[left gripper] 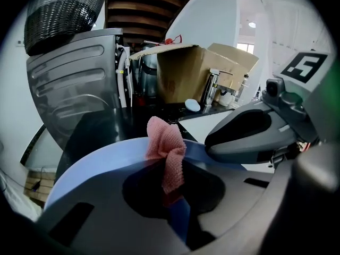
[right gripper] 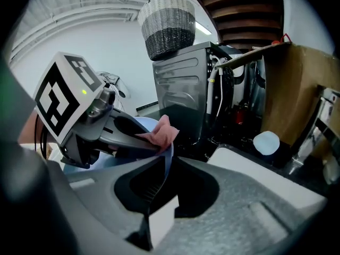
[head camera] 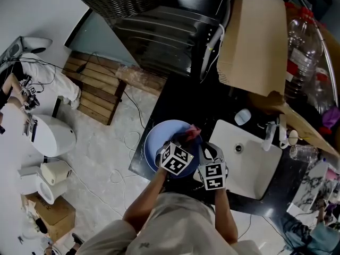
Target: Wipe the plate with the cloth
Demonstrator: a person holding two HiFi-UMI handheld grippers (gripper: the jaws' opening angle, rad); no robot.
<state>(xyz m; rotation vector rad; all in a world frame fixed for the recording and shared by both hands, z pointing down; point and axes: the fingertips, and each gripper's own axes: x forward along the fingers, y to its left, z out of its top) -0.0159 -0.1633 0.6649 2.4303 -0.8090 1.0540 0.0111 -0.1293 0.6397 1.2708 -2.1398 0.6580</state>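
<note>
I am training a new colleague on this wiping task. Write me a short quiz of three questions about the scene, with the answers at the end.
1. Choose one. What is the left hand-held gripper shut on?
A) a sponge
B) the pink cloth
C) a bottle
2. True or false: the blue plate lies inside the white sink.
3. Fill the gap: the right hand-held gripper is shut on the plate's ____.

Key:
1. B.
2. False. The plate is held over the dark counter, to the left of the sink.
3. rim.
</note>
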